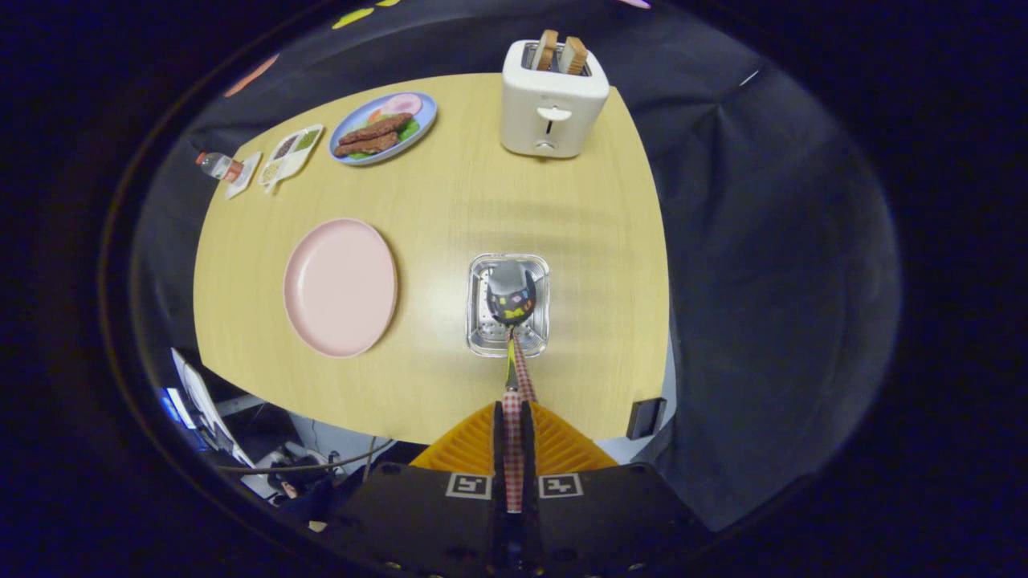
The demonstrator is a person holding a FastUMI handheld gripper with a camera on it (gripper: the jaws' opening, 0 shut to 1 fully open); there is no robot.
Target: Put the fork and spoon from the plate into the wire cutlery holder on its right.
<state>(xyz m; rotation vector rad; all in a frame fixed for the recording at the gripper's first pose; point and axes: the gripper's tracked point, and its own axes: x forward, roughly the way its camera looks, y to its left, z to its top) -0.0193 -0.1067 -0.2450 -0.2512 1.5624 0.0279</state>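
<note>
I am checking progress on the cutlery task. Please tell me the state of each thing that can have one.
gripper: shut on spoon
spoon: held, bowl over the holder
wire cutlery holder: upright on table
pink plate: bare
toaster: two slices standing in slots

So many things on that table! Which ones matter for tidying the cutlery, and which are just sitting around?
In the job:
spoon, gripped by its handle in the gripper
wire cutlery holder, right under the spoon
pink plate, now bare

Just lying about:
toaster with bread
blue food plate
condiment tray
small bottle
</note>
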